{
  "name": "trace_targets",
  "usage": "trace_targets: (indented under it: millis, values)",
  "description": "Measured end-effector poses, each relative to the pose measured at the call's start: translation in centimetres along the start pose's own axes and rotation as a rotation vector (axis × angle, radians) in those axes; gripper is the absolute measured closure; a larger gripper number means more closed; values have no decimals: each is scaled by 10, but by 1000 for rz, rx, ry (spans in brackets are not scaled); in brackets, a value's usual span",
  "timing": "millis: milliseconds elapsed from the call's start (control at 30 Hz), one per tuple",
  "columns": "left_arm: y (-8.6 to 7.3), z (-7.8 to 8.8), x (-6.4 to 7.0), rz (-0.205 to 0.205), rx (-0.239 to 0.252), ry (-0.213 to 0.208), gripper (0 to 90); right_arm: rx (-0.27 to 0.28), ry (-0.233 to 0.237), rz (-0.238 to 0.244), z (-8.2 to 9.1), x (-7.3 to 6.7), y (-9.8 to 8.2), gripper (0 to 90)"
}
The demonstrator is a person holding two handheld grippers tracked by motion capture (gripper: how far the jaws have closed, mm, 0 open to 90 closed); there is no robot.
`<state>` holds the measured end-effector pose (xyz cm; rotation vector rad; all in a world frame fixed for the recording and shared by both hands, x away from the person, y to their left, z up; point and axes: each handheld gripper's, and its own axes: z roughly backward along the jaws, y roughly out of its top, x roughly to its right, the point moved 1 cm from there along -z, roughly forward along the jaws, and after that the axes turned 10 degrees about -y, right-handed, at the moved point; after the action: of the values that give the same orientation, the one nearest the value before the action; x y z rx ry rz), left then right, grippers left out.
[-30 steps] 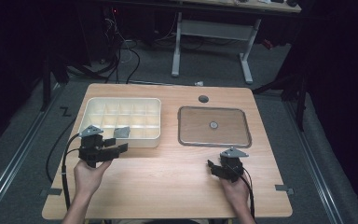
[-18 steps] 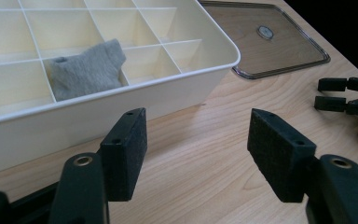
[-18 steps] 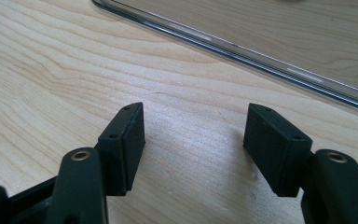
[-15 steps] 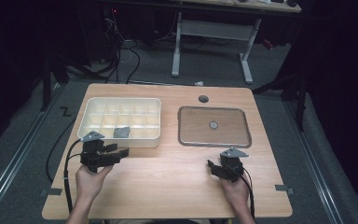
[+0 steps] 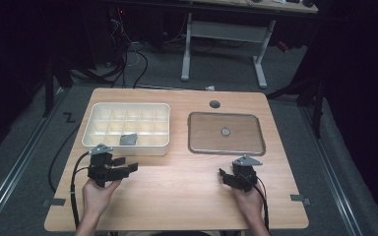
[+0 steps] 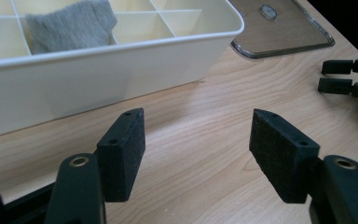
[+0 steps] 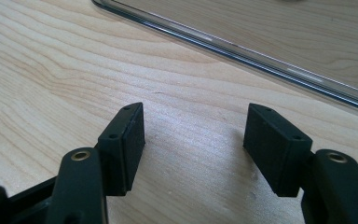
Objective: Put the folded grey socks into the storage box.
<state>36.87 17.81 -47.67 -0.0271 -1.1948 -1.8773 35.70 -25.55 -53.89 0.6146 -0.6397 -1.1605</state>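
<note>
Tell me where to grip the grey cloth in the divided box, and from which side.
Come straight down from above with the left claw. The grey cloth sits bunched in a front-row compartment of the cream box, and the walls block any side approach. Pinch its raised crumpled top.

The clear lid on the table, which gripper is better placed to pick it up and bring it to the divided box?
Probably the right gripper: it sits open just in front of the clear lid, whose edge runs close ahead of its jaws. The left gripper, also open, faces the divided box holding the grey cloth.
</note>
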Motion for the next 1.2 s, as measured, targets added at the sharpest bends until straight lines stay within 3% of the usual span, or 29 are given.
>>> trace_targets:
  millis: [633,967,1200]
  values:
    - [-21,-15,-8,-3,-7,29,358,0,1,4,0,0,0,381]
    - [-33,-30,-11,-25,-23,89,361,0,3,5,0,0,0,379]
    - [-45,-37,-10,-52,-44,161,367,0,3,4,0,0,0,378]
